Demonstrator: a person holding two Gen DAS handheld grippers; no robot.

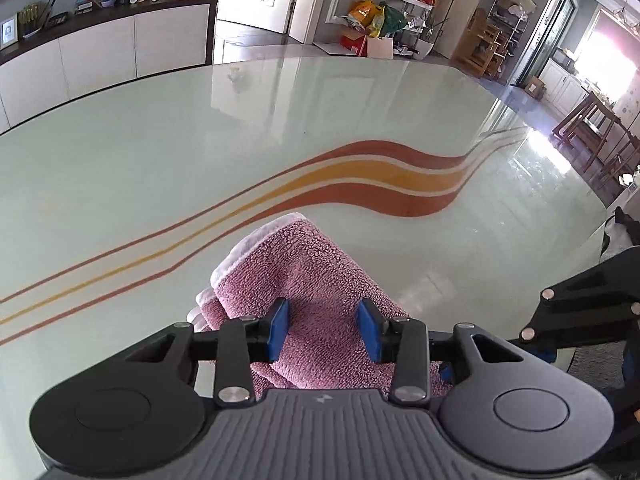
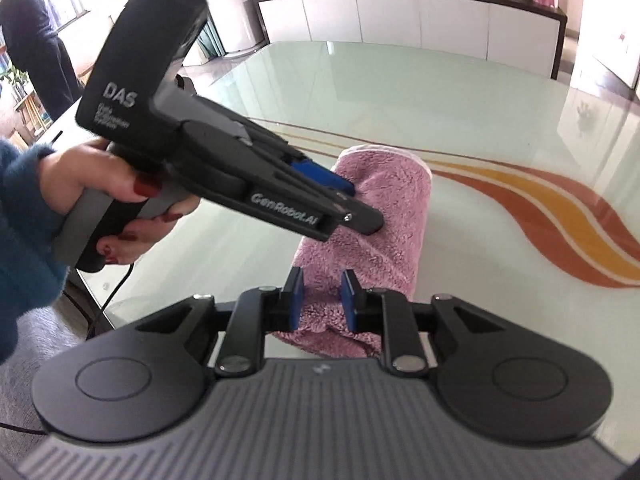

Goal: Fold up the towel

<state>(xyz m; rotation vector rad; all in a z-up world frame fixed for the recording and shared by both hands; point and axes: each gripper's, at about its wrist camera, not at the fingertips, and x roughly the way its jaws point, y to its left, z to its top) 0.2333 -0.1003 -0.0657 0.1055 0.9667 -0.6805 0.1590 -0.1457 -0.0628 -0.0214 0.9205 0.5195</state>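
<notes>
A pink fluffy towel (image 1: pixel 316 276) lies folded into a thick narrow strip on the pale glass table (image 1: pixel 200 140). My left gripper (image 1: pixel 325 328) is open, its blue pads standing apart over the towel's near end. From the right wrist view, the left gripper (image 2: pixel 360 206), held by a hand (image 2: pixel 100 184), rests its tips on top of the towel (image 2: pixel 384 216) near the middle. My right gripper (image 2: pixel 322 300) is open too, straddling the towel's near end. Part of the right gripper (image 1: pixel 580 312) shows at the right edge of the left wrist view.
Wavy orange and yellow stripes (image 1: pixel 400 176) run across the table. A long white sideboard (image 2: pixel 400 20) stands beyond the far edge. A person in dark clothes (image 2: pixel 32 40) stands at the far left. Wooden chairs (image 1: pixel 592 136) sit off to the right.
</notes>
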